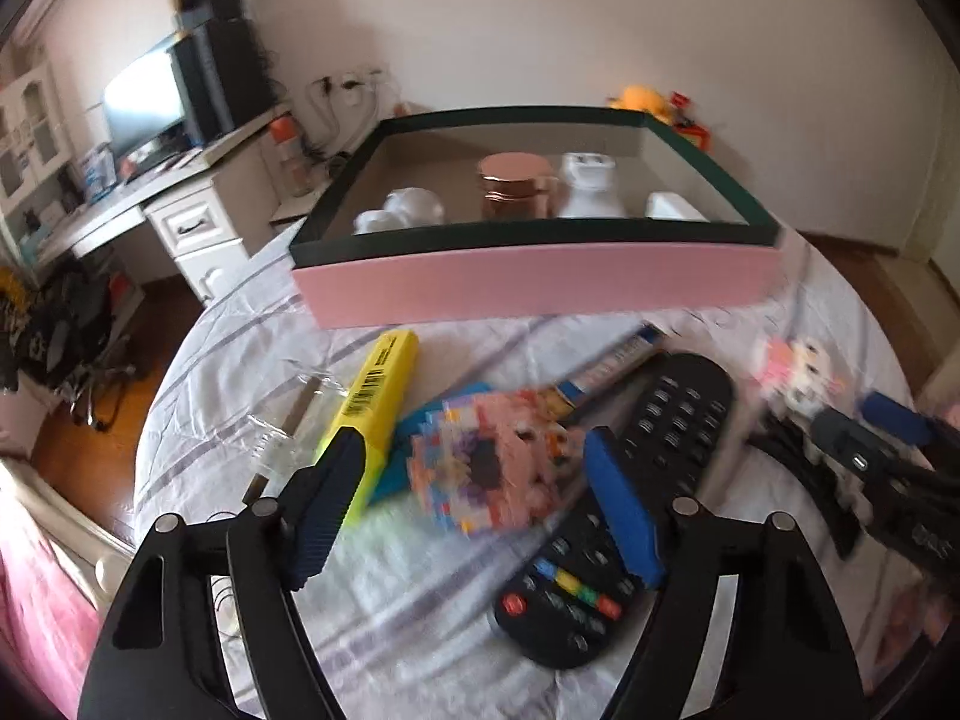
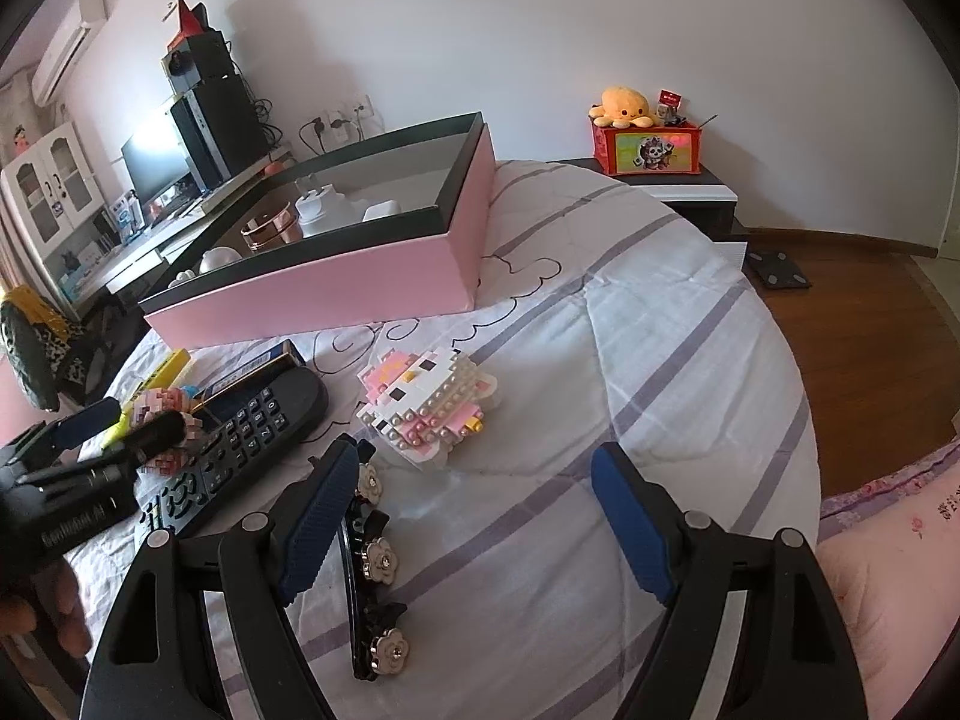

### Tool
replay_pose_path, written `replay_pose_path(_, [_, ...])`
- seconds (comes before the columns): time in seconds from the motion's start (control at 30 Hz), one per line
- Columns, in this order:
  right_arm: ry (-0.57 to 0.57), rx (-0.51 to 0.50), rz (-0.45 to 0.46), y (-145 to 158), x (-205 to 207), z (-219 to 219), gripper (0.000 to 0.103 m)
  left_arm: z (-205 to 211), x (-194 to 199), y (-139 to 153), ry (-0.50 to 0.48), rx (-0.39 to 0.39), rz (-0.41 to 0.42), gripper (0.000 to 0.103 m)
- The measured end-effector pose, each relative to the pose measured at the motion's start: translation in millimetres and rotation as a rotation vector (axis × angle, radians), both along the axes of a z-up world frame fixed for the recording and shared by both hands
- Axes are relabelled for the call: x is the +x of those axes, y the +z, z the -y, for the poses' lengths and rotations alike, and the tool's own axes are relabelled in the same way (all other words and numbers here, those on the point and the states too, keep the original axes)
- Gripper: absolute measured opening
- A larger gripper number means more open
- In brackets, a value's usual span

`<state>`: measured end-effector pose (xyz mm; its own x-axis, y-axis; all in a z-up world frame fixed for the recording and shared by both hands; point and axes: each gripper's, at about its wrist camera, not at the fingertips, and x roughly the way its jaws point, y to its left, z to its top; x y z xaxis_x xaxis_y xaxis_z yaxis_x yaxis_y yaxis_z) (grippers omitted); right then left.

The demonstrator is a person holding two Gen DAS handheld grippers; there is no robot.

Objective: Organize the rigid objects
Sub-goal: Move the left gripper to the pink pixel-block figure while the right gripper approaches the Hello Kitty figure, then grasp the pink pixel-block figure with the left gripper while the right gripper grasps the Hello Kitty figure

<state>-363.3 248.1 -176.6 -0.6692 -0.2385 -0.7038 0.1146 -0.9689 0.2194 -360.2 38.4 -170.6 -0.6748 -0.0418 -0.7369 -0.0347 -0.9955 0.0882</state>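
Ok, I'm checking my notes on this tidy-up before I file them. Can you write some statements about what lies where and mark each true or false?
1. The pink box already holds several things, among them a copper-coloured jar. True.
2. The black remote control lies inside the box. False: it lies on the striped bedspread in front of the box.
3. The white and pink brick figure sits on the bedspread ahead of the right gripper. True.
4. The right gripper is clamped on the flowered hair clip. False: its jaws stand apart, and the clip lies beside one finger.
5. The yellow highlighter stands upright. False: it lies flat.

White wall (image 2: 540,30), wood floor (image 2: 870,330), desk (image 1: 120,204) w/ monitor (image 1: 144,102)
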Motion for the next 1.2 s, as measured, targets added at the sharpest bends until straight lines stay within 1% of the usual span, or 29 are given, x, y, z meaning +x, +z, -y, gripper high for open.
replay_pose_path(0.03, [0.001,0.001,-0.002,0.0,0.3,-0.4,0.082,-1.5,1.7,0.8,-0.014,0.006,-0.015,0.086])
replay_pose_path(0.07, [0.001,-0.001,-0.003,-0.1,0.6,-0.8,0.082,-2.1,-0.7,-1.9,-0.007,0.002,-0.011,0.090])
replay_pose_path(0.13, [0.000,-0.007,-0.002,-0.3,0.0,-1.2,0.082,-2.1,-8.3,-10.1,0.009,-0.005,0.023,0.090])
replay_pose_path(0.2, [0.003,-0.007,-0.003,-0.4,-0.5,-0.4,0.082,-2.3,-12.1,-15.2,0.007,0.016,0.039,0.090])
replay_pose_path(0.3, [0.006,-0.007,-0.002,-0.8,-0.3,-0.7,0.082,-2.3,-15.3,-21.3,0.007,0.021,0.034,0.091])
replay_pose_path(0.33, [0.007,-0.007,-0.001,-0.9,-0.4,-0.6,0.082,-0.5,-16.4,-21.1,0.008,0.030,0.031,0.090])
replay_pose_path(0.4, [0.009,-0.002,0.000,-0.8,-0.8,0.3,0.082,0.7,-19.1,-22.0,-0.010,0.045,0.033,0.085])
replay_pose_path(0.43, [0.009,0.001,0.002,-0.7,-1.5,1.0,0.082,0.9,-19.7,-22.1,-0.022,0.047,0.024,0.072])
replay_pose_path(0.47, [0.009,0.004,0.003,-0.7,-1.7,1.4,0.082,0.3,-19.7,-22.4,-0.023,0.017,0.018,0.069])
replay_pose_path(0.5, [0.011,0.007,0.003,-0.5,-2.5,2.1,0.082,0.6,-19.4,-23.2,-0.019,-0.001,0.018,0.069])
replay_pose_path(0.53, [0.011,0.009,0.003,-0.4,-2.9,2.4,0.082,2.2,-18.9,-23.5,-0.025,0.002,0.018,0.069])
replay_pose_path(0.67, [0.023,0.023,0.005,0.8,-8.0,7.3,0.082,9.7,-15.6,-20.9,-0.037,0.025,0.018,0.069])
replay_pose_path(0.77, [0.031,0.050,0.019,-0.6,-15.1,13.8,0.082,16.3,-10.7,-18.1,-0.041,0.057,0.019,0.069])
replay_pose_path(1.07, [0.069,0.132,0.042,-0.2,-37.2,33.5,0.081,25.9,-1.7,-7.3,-0.061,0.073,-0.009,0.069])
replay_pose_path(1.1, [0.074,0.131,0.042,-0.4,-38.1,33.8,0.081,25.8,-1.6,-7.2,-0.063,0.074,-0.009,0.069])
replay_pose_path(1.17, [0.071,0.133,0.053,-2.0,-39.3,33.7,0.062,25.1,-1.3,-6.5,-0.075,0.076,-0.009,0.069])
replay_pose_path(1.2, [0.069,0.133,0.050,-1.6,-38.1,33.3,0.061,25.0,0.1,-6.1,-0.079,0.075,-0.009,0.069])
